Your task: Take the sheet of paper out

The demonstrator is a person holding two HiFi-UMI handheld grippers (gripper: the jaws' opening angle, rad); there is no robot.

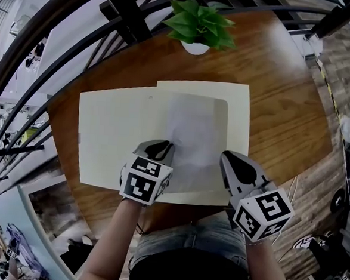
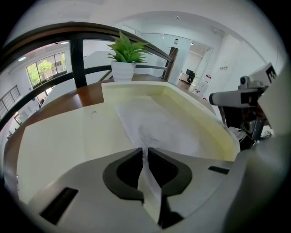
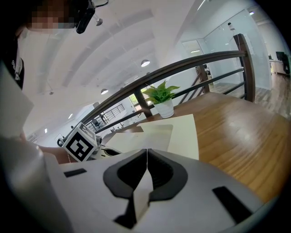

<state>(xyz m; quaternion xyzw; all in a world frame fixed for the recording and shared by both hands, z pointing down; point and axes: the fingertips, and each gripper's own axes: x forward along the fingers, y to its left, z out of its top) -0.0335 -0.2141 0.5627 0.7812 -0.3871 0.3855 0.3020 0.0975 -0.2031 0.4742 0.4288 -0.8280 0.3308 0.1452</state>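
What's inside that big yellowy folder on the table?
A thin white sheet of paper lies in the open folder, on its right half. The left gripper pinches the sheet's near edge. Anything beneath the sheet is covered, so it cannot be seen.

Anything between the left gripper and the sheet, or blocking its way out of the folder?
Nothing visible. The left gripper is shut on the sheet of paper itself, and nothing lies on top of the sheet in the open folder.
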